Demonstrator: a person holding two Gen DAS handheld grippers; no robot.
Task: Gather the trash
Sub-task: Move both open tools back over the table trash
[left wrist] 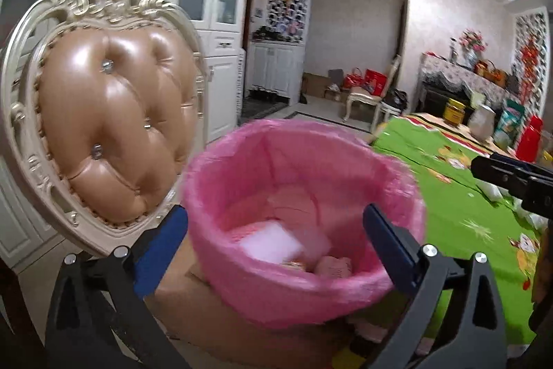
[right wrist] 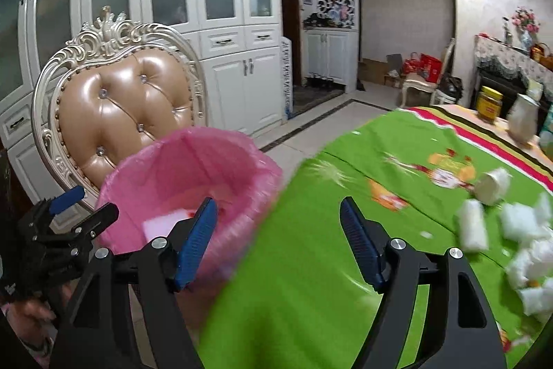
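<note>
Bin beside the table, chair behind it

The lined bin (left wrist: 304, 213) stands just left of the table (right wrist: 345, 178), on a cardboard box (left wrist: 214, 317), with the chair back (left wrist: 107, 130) behind it to the left. Some packets (left wrist: 276, 242) lie at its bottom. On the table, crumpled paper pieces (right wrist: 511, 230) lie near its right side; a jar (right wrist: 489, 102) and a jug (right wrist: 523, 120) stand at the far end. Cabinets (right wrist: 224, 23) line the wall behind the chair.
</note>
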